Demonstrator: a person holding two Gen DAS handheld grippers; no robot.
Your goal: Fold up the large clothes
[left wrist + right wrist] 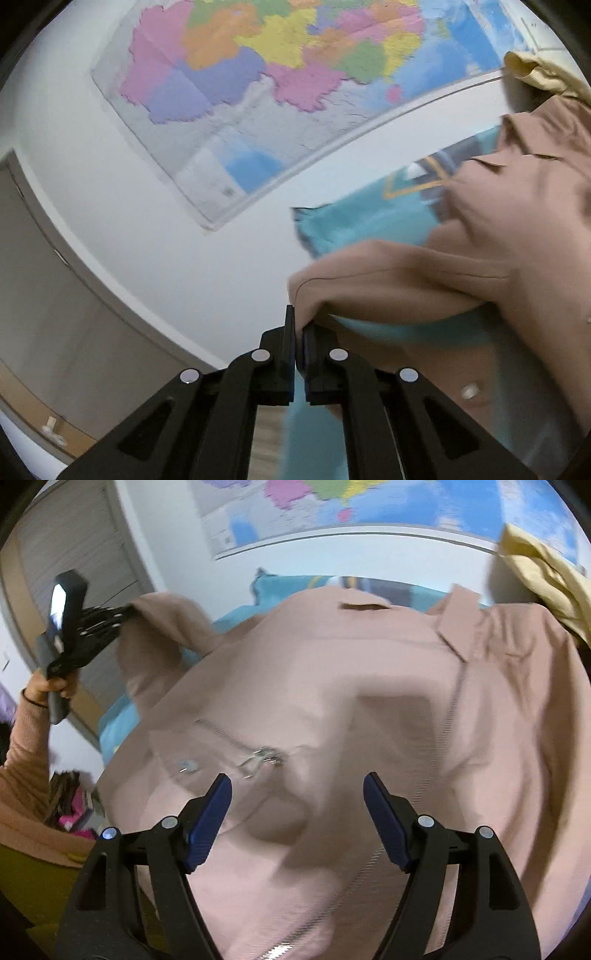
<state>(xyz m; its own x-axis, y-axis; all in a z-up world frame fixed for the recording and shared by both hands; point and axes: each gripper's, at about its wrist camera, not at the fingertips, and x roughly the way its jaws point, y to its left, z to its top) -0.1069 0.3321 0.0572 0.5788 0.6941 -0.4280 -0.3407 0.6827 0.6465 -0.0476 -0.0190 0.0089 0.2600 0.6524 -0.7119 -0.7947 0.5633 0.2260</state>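
Observation:
A large dusty-pink zip jacket [332, 686] lies spread front-up on a turquoise cover [284, 587]; its collar points toward the wall and its zipper pull [264, 758] sits near the middle. My left gripper [299, 328] is shut on a fold of the jacket's sleeve [388, 284]. In the right wrist view the left gripper [127, 611] holds that sleeve lifted at the jacket's left side, with a person's hand [44, 686] on its handle. My right gripper [297, 786] hangs open just above the jacket's lower front, nothing between its blue pads.
A yellow garment [546, 579] is bunched at the far right by the wall. A coloured map [277, 74] hangs on the white wall behind. A grey cabinet door [44, 295] stands to the left. Clutter [70, 805] lies low at the left.

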